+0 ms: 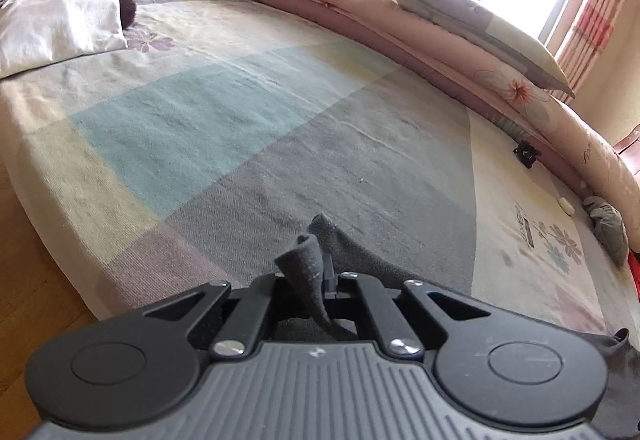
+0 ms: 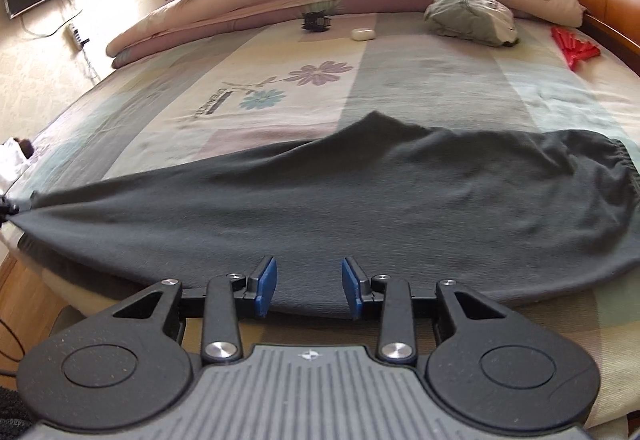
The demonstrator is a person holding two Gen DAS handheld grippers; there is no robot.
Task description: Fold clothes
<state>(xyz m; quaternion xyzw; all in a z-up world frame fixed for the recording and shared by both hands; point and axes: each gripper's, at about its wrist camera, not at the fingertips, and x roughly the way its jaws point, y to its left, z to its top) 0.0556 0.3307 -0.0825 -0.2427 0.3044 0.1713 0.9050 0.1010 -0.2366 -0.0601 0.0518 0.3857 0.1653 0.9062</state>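
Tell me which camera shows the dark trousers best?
The right wrist view: the trousers lie spread across the bed, elastic waistband at right, with the open right gripper over their near edge. The left wrist view shows only a bunched end pinched in the left gripper.

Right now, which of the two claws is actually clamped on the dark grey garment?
The left claw: it is shut on a bunched corner of the dark grey garment. The right claw is open, blue pads apart, at the garment's near edge.

Left gripper: jaws clamped on dark trousers hem. Right gripper: jaws apart, low at the trousers' near edge.
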